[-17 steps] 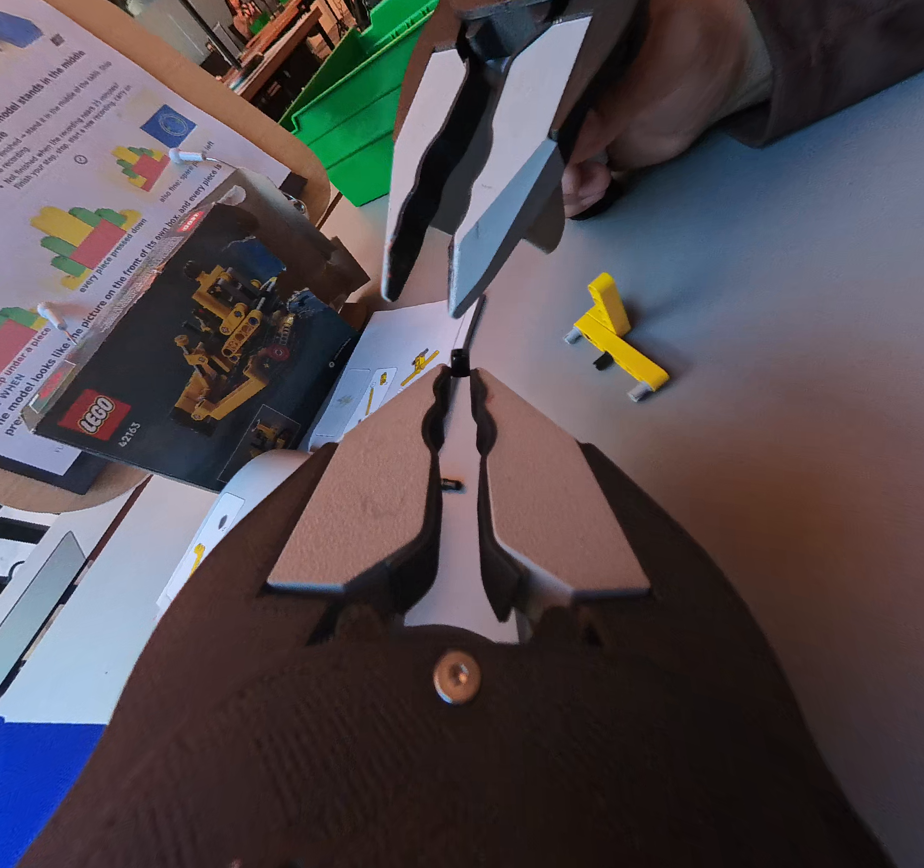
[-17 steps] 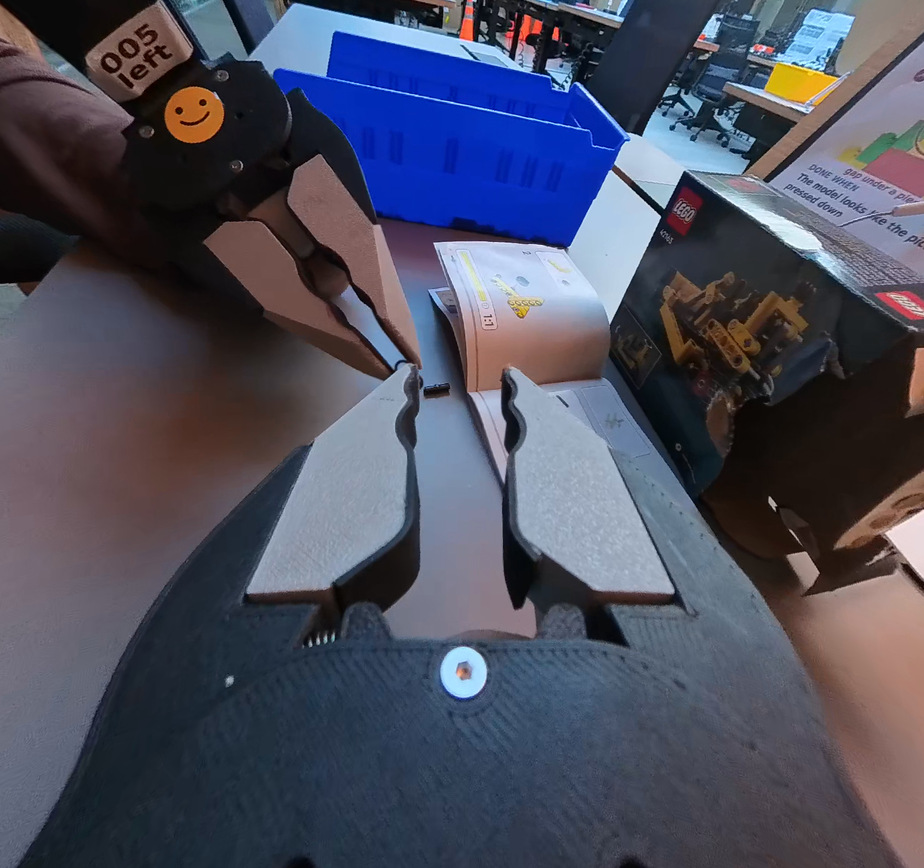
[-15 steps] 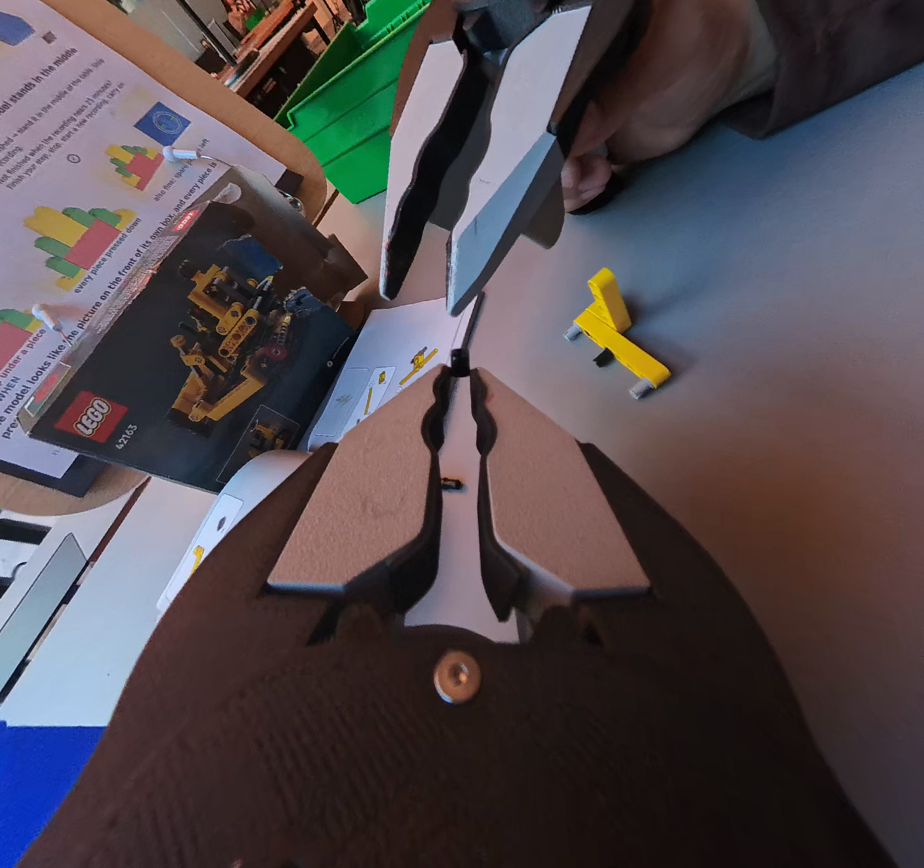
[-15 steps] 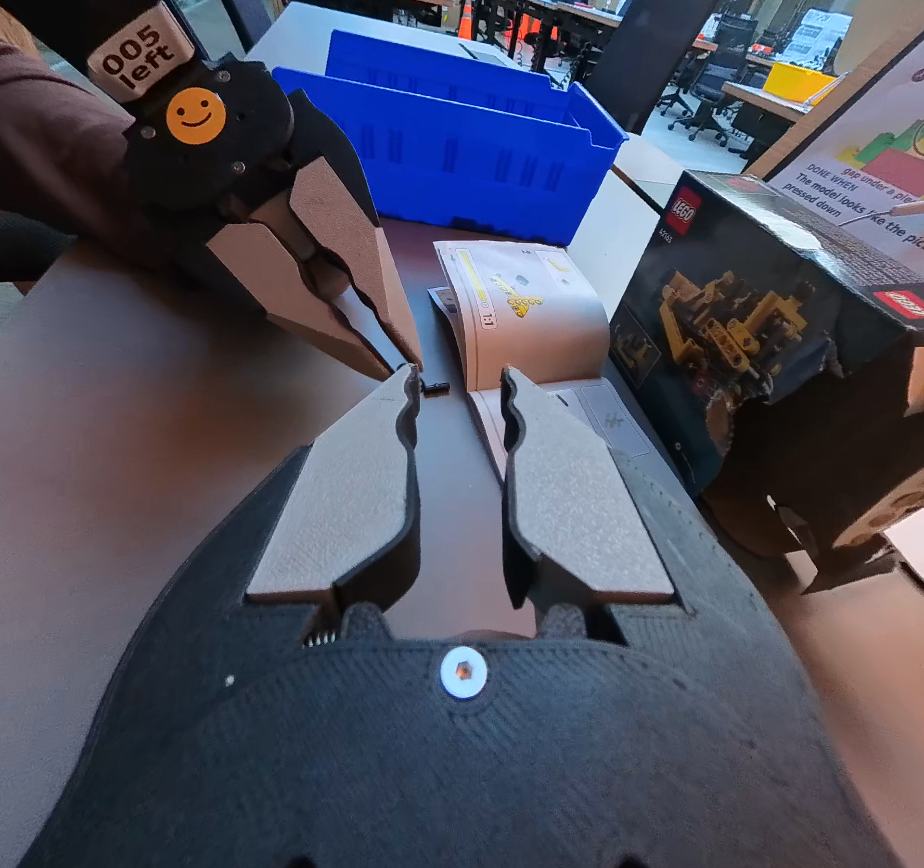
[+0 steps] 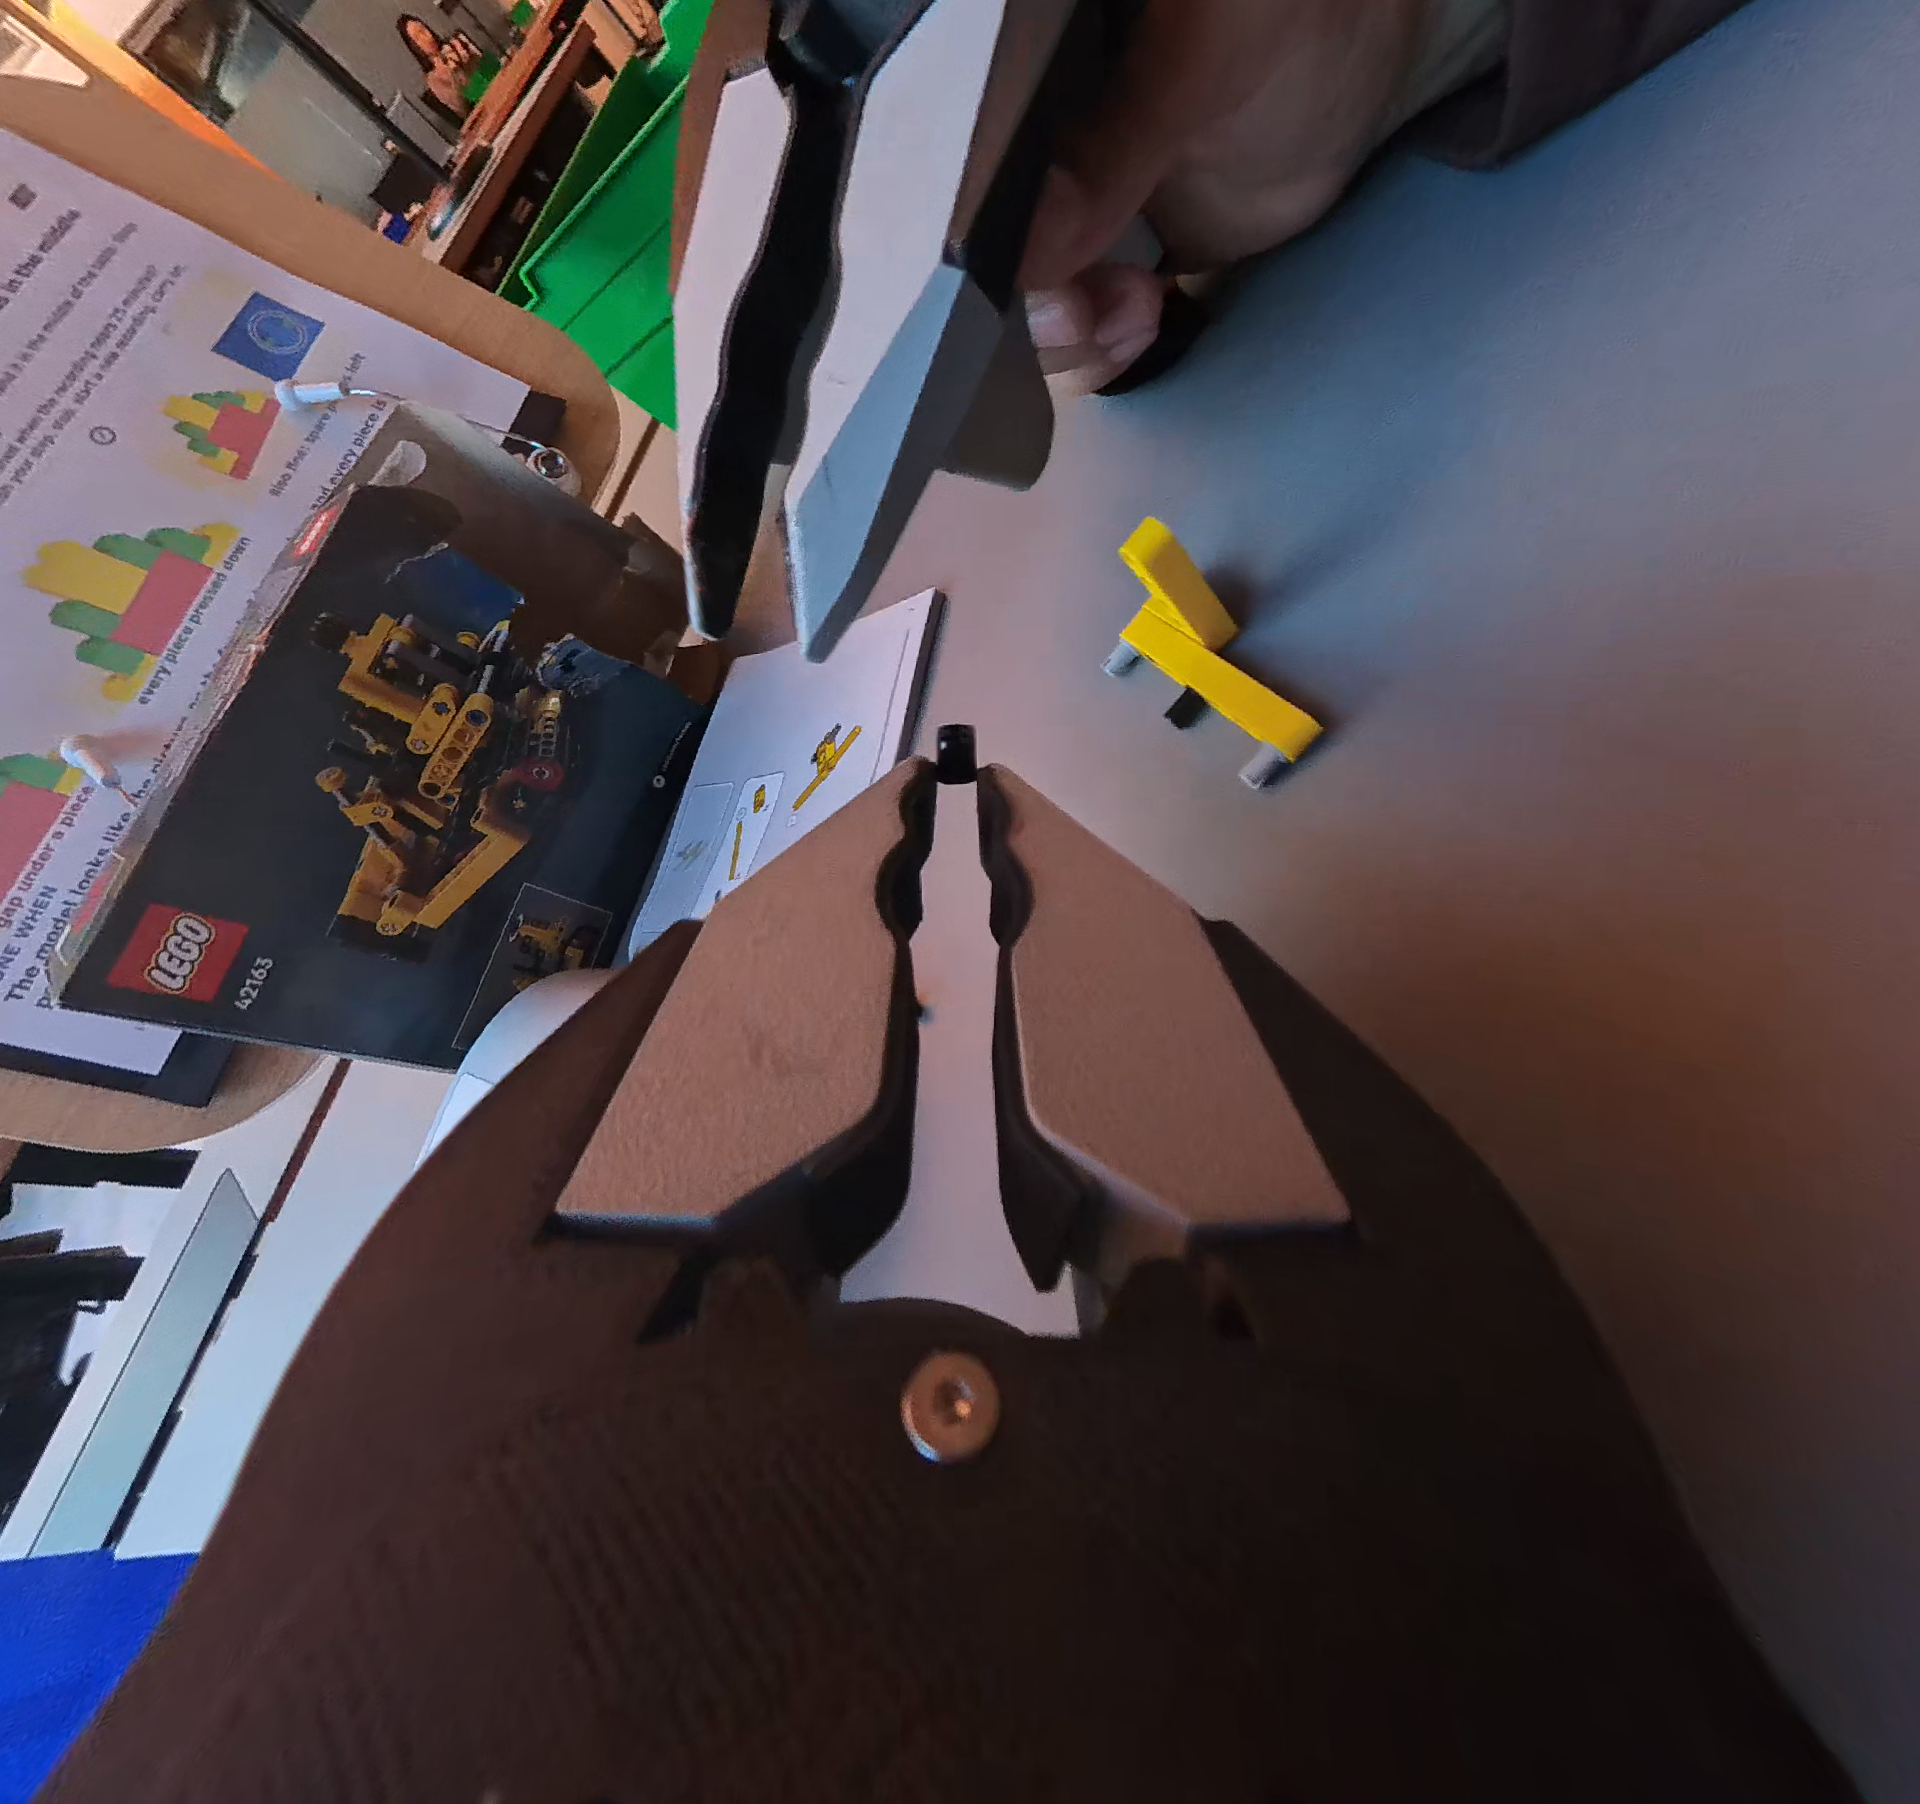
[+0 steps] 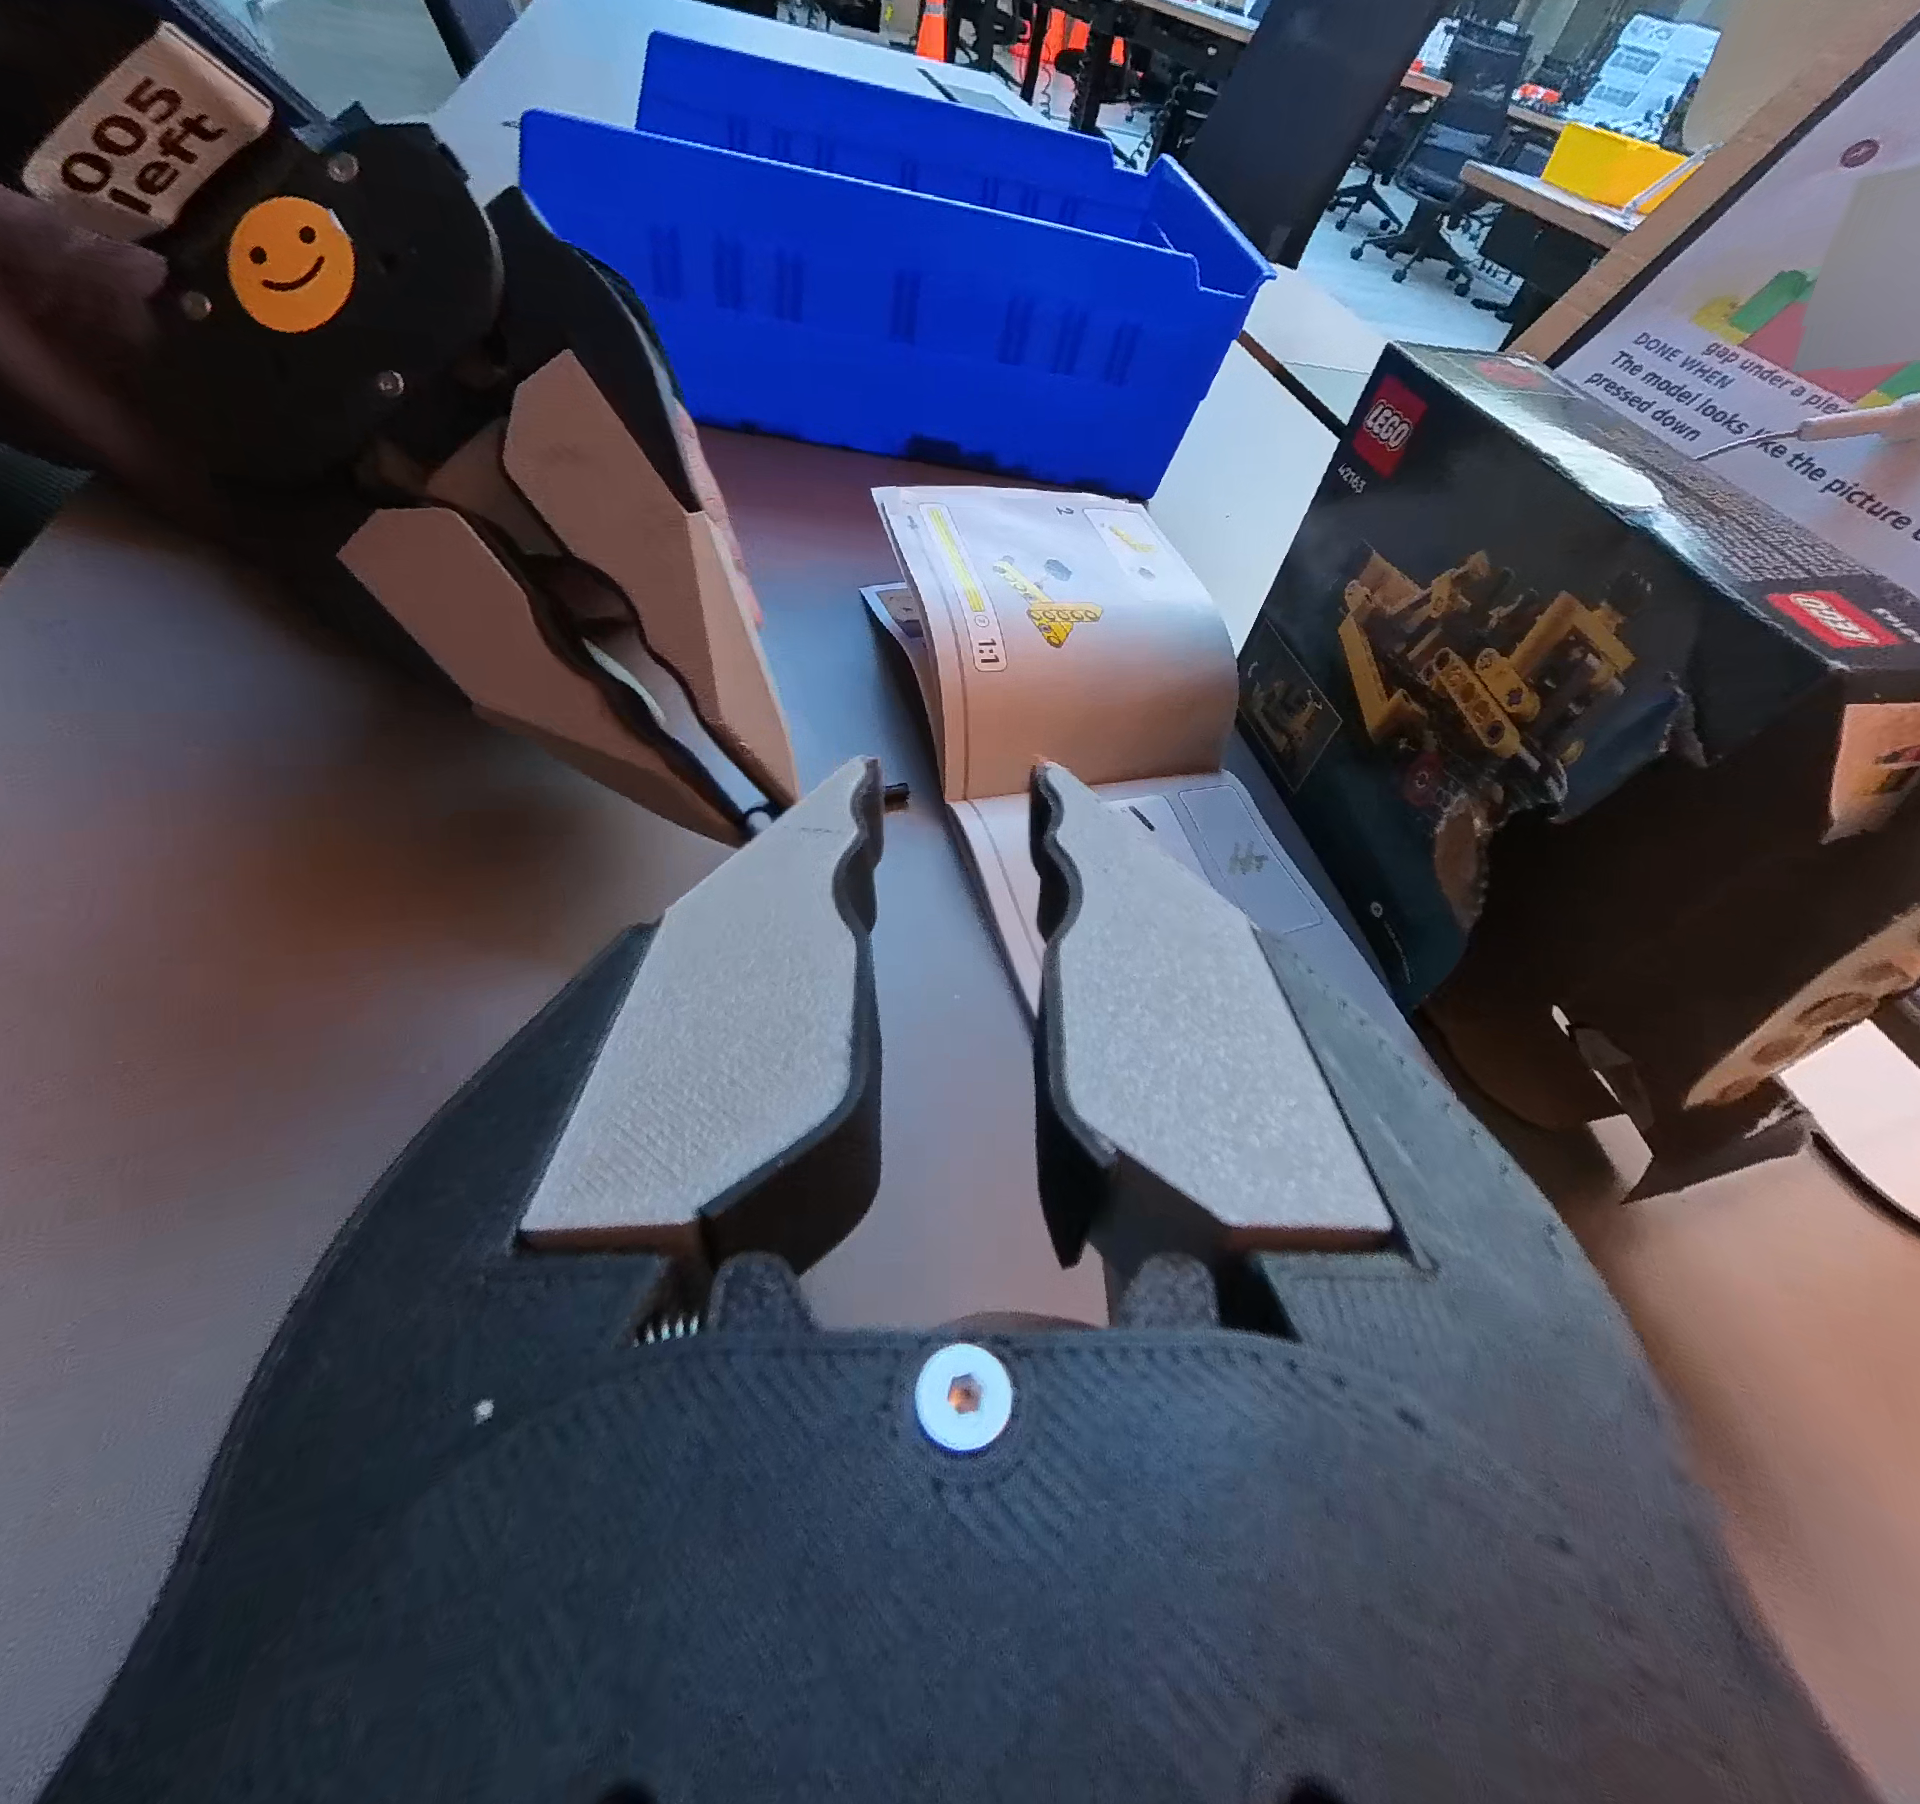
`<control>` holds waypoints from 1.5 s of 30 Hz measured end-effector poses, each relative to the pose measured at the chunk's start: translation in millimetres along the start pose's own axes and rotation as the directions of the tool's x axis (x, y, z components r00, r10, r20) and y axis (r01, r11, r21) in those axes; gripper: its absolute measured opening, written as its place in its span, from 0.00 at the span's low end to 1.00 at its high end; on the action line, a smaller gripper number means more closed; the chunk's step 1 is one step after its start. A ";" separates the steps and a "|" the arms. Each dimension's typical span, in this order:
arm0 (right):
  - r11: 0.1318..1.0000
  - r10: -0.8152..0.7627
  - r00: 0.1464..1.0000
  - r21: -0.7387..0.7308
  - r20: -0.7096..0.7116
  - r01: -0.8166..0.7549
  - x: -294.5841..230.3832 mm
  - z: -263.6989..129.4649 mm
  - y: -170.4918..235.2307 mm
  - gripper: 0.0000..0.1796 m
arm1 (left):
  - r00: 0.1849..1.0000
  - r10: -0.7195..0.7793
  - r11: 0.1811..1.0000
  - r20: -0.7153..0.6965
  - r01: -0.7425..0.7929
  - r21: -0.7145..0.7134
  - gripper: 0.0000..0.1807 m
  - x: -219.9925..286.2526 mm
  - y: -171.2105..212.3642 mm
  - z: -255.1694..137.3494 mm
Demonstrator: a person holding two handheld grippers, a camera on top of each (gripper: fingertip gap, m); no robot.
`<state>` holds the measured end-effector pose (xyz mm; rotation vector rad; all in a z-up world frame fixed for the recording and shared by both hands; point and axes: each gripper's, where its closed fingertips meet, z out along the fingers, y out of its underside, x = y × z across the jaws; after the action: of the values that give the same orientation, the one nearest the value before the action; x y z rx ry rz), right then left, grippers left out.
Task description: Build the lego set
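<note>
Bench point(image 5: 1558, 404) grey, orange cast near camera. Left tongs point(image 5: 951, 778): dark brown body, tan pads, black pin point(image 5: 956, 752) at tips. Right tongs point(image 6: 951, 798): black body, grey textured pads. Lego piece point(image 5: 1205, 653) yellow with grey and black pegs. Bin point(image 6: 883, 300) blue; another bin point(image 5: 613, 227) green. Box point(image 6: 1558, 694) black with a yellow vehicle picture, red logo squares. Booklet point(image 6: 1070, 632) white with yellow diagrams. Orange smiley sticker point(image 6: 291, 264) on left tongs.

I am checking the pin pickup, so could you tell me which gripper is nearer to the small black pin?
Left. The left gripper grips the black pin at its fingertips; the right gripper hangs open just beside it.
</note>
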<state>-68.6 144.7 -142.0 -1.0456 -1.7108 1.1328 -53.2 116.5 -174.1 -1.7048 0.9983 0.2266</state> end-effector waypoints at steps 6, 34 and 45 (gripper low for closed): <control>1.000 0.015 1.000 0.004 -0.012 -0.015 4.5 -0.9 0.3 0.14 | 1.000 -0.004 1.000 0.002 0.004 -0.001 0.03 -0.8 0.5 -0.3; 0.974 -0.214 0.966 -0.044 0.148 0.223 -45.1 6.8 8.5 0.06 | 0.998 -0.057 0.998 -0.009 0.057 0.040 0.03 -3.0 -6.5 -3.5; 0.966 -0.248 0.959 -0.036 0.139 0.255 -46.5 7.4 7.7 0.00 | 0.999 -0.031 0.999 -0.022 0.031 0.021 0.03 1.1 -4.2 -1.7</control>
<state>-58.8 101.4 -159.7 -0.7699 -1.9282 1.0154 -50.1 114.7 -171.2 -1.7050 0.9862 0.1765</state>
